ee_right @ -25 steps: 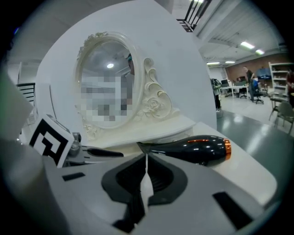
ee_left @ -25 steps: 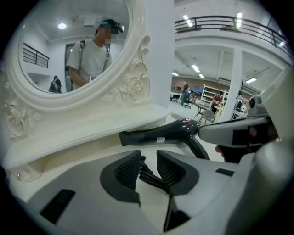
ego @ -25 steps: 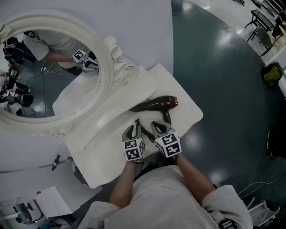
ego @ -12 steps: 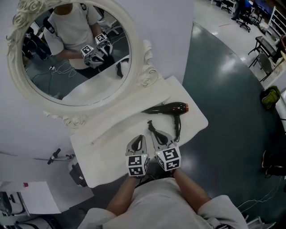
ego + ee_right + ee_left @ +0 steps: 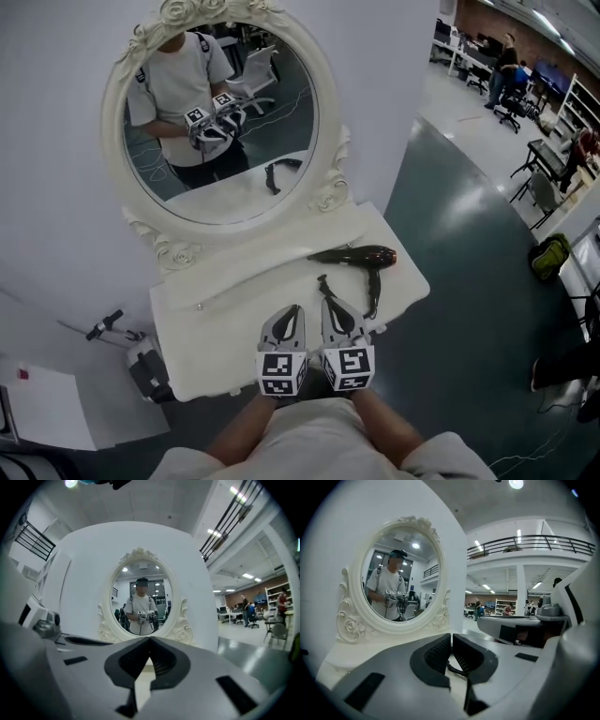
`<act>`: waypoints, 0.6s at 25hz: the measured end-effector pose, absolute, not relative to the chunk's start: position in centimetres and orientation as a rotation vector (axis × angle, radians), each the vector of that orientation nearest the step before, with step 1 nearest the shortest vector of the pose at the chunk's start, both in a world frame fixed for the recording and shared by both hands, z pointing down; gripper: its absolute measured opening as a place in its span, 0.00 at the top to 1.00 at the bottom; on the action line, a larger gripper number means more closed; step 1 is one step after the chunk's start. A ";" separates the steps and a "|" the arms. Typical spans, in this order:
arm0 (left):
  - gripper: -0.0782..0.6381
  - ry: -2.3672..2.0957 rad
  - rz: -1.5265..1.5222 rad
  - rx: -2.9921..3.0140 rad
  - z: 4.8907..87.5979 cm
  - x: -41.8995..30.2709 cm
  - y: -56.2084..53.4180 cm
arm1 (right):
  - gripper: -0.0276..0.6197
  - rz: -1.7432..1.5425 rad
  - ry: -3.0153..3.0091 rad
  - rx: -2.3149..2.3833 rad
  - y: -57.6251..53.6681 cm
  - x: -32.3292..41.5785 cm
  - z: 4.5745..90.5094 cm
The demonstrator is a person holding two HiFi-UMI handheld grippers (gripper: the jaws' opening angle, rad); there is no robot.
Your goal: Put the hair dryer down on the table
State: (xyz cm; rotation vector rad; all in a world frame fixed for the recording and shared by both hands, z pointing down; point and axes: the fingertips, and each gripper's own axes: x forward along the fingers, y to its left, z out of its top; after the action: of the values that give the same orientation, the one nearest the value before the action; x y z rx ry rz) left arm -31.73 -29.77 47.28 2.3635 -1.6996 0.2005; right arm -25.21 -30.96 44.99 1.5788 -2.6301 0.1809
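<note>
A second ago both tongs were down over the bench (image 5: 202, 328), right up against the hair dryer (image 5: 356, 256), and the left pair was spread. Now the left tongs (image 5: 289, 323) and the right tongs (image 5: 335, 317) have lifted and drawn back toward the person's body. They sit side by side above the near edge of the bench, well apart from the hair dryer. Both are clenched on nothing. In the left gripper view the dark ribbed pads (image 5: 440, 653) meet with only a hairline between them, and in the right gripper view they are pressed together the same way. Both pairs now point roughly level toward the oval mirror (image 5: 225, 122). The mirror shows far more fully in the head view than before, with the person's reflection holding the two tongs at chest height.

The hair dryer has stayed where it was put, lying flat on the right-hand part of the bench, between the mirror's base and the front edge and near the right end. Its barrel runs across the bench, roughly parallel to the mirror's base. The slim tapered end points to the left of the head view and the coppery end toward the bench's right edge. The handle sticks out from the barrel toward the person, angled slightly to the left. A dark line runs from near the handle toward the right tongs; I cannot tell whether it is the cord.
</note>
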 end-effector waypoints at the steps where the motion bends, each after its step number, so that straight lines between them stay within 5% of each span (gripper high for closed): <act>1: 0.86 -1.702 0.179 2.367 46.8 -32.1 -29.3 | 0.93 0.160 -2.638 1.590 -30.3 -25.4 44.2; 15: 0.86 -1.660 0.123 2.495 43.7 -32.6 -25.4 | 0.93 0.014 -2.600 1.664 -26.0 -26.3 41.0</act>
State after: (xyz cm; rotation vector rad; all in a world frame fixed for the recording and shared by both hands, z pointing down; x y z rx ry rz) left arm -32.62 -25.42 43.66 2.4945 -1.6601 0.1232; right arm -26.33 -26.01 41.01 1.6645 -2.5998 0.0139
